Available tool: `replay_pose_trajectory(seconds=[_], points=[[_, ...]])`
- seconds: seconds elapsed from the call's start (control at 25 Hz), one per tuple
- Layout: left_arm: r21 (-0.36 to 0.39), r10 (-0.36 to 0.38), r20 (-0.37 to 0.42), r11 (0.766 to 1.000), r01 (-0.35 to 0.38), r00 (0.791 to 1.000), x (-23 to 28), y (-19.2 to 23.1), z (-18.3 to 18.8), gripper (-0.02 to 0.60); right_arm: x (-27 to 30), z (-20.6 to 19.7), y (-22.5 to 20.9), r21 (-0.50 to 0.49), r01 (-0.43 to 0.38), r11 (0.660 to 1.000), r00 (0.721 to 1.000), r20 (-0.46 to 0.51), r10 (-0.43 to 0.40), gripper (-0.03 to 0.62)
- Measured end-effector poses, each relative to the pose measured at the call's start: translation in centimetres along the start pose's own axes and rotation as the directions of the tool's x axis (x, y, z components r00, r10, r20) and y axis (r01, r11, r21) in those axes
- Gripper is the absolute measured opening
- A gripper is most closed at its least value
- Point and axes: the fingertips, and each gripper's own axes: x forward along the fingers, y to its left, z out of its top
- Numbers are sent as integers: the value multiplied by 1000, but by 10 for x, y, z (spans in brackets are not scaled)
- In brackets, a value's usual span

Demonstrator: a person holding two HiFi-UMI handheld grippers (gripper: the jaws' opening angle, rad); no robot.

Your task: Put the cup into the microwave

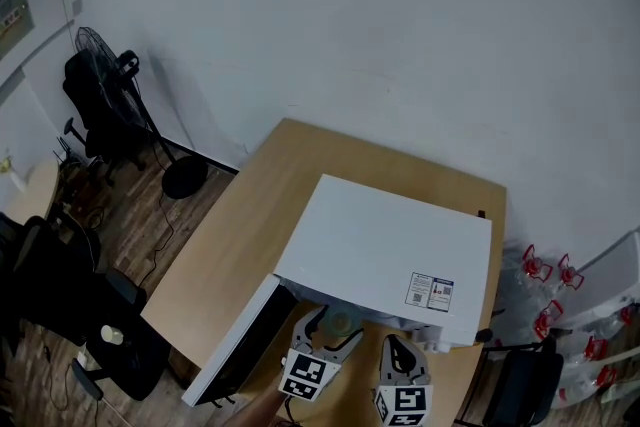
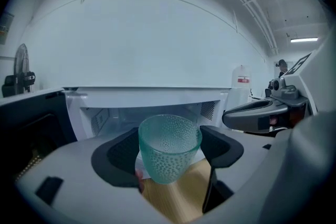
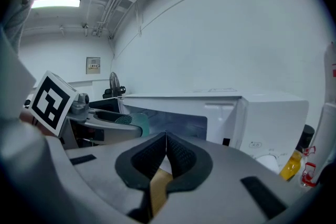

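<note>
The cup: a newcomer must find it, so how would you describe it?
On the wooden table stands a white microwave, door open. Just before its opening, the left hand-held gripper holds the cup, the only dimpled green glass there.

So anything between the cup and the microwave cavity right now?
Nothing visible. The left gripper holds the cup facing the open microwave; its door is swung out left, and the shut right gripper sits off to the right.

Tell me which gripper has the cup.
The left gripper: its jaws clamp the green dimpled cup. The right gripper has its jaws shut together, empty.
</note>
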Motion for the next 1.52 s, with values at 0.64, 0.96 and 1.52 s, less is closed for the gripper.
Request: replay_pose_trajectory(seconds=[0.64,0.96,1.52], points=[[-8,6,-15,1000,-6,1000,49,25,-7,379,39,-17,-12,38,-4,999,999,-31,5,18],[3,-1,-33,1000,1,999,66,29,-15,379,47,-24,-14,56,-4,998,999,-48,7,18],[-20,9,2,1000,-9,1000,85,32,-13,379,46,-36,-24,74,9,997,997,-75,-3,18]])
